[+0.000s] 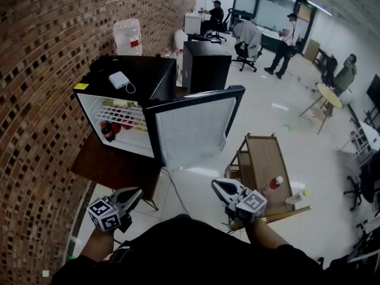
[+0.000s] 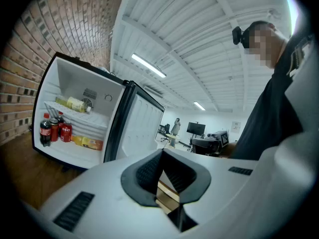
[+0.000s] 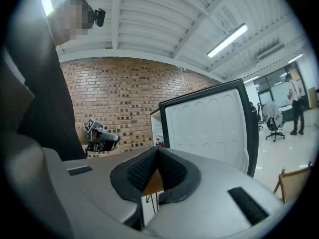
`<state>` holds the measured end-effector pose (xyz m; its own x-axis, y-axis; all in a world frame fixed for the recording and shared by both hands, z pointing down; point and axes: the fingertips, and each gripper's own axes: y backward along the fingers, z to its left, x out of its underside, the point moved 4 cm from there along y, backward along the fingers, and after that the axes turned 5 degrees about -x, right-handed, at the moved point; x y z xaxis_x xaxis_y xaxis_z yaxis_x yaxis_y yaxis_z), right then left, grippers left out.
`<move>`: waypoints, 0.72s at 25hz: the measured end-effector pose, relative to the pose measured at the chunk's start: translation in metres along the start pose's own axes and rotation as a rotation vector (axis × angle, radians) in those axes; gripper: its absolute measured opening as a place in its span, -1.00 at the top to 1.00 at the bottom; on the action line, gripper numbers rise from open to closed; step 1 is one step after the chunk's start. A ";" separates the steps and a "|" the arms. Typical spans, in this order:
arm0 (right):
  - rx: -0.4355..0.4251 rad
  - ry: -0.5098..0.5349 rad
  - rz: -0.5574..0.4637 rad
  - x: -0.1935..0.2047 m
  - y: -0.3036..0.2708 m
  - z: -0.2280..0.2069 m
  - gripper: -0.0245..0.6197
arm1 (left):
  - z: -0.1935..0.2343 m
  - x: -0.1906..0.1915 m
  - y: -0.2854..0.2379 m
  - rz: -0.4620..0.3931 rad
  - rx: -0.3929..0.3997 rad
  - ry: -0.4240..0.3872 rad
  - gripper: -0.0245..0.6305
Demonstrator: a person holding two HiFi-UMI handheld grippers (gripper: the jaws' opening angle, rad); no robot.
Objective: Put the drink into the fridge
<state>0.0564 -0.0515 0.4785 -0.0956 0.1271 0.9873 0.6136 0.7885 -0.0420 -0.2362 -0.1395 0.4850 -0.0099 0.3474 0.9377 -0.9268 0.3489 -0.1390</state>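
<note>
Nearest to you are your own two grippers, held low in front of your dark top. Your left gripper (image 1: 138,192) is pressed together, the pads meeting at the tips with nothing in them. Your right gripper (image 1: 215,184) is the same: jaws closed tip to tip, empty.

The drink (image 1: 272,186), a bottle with a red cap, sits on top of the wooden cart (image 1: 261,156), just right of your right gripper and not touching it. A second clear bottle (image 1: 295,199) lies a bit further right on the same cart.

The fridge (image 1: 133,70) is up ahead on your left, on a low wooden table (image 1: 113,165) against the brick wall (image 1: 35,70). Its door (image 1: 193,129) is wide open, swung out between the fridge and the cart. Inside you've got cola bottles (image 2: 45,132) at the lower left, red cans (image 2: 65,131) right beside them, and a yellowish bottle (image 2: 72,103) lying on the shelf above. A white power bank (image 1: 119,79) sits on the fridge top.
</note>
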 end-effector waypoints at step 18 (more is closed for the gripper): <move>0.187 0.005 -0.013 0.019 0.068 -0.058 0.86 | -0.027 0.020 -0.124 0.091 0.185 -0.024 0.92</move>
<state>0.1418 -0.0307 0.5033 -0.0981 0.1133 0.9887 0.4559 0.8882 -0.0565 -0.1113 -0.1524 0.5126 -0.1037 0.3481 0.9317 -0.9748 0.1503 -0.1646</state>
